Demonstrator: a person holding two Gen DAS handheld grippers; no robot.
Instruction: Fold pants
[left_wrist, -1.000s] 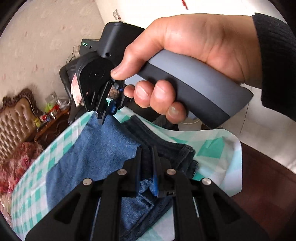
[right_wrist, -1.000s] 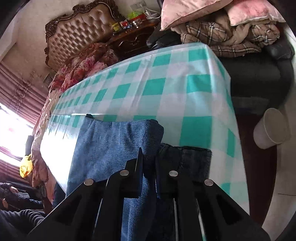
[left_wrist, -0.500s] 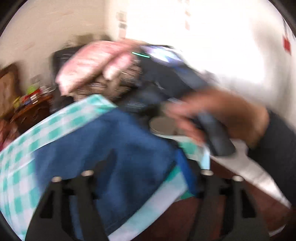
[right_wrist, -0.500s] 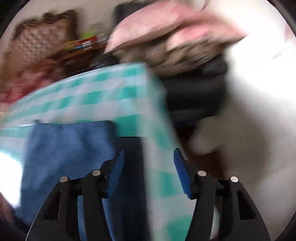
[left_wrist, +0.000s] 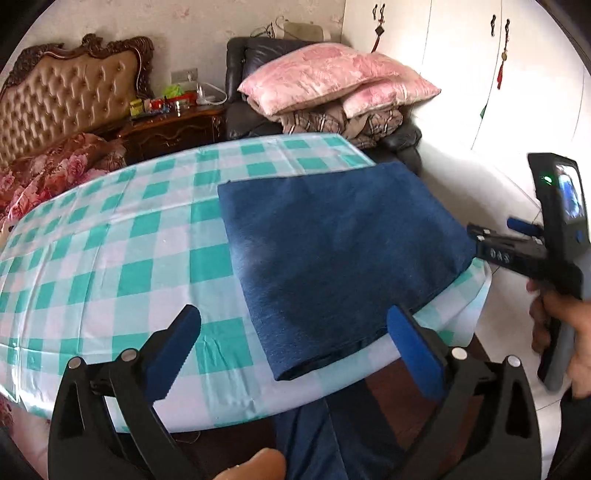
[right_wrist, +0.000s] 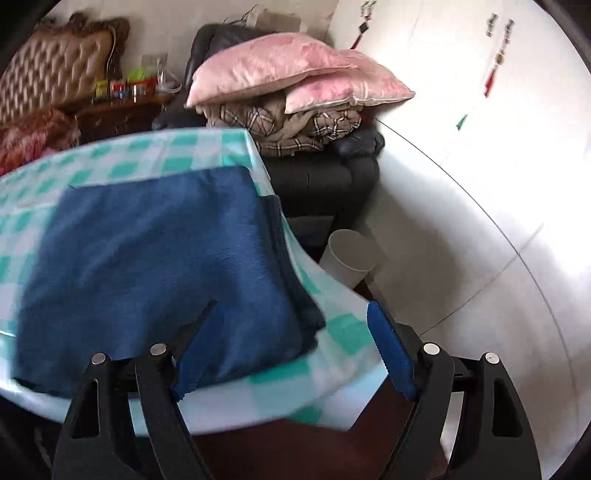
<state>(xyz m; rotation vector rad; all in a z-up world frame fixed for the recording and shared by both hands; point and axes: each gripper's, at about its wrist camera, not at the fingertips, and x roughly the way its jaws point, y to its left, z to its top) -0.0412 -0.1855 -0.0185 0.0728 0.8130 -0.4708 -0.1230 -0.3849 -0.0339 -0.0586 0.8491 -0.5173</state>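
Both grippers have let go since a second ago: then each was clamped on denim, now the left gripper and right gripper stand with jaws wide apart, holding nothing. Pants lie as a flat folded rectangle on the checked tablecloth, so the fold looks done or nearly so. Left of the pants: wide bare cloth, free room. Right: the fold runs up to the table's corner edge, cloth overhanging, white cup on the floor just beyond.
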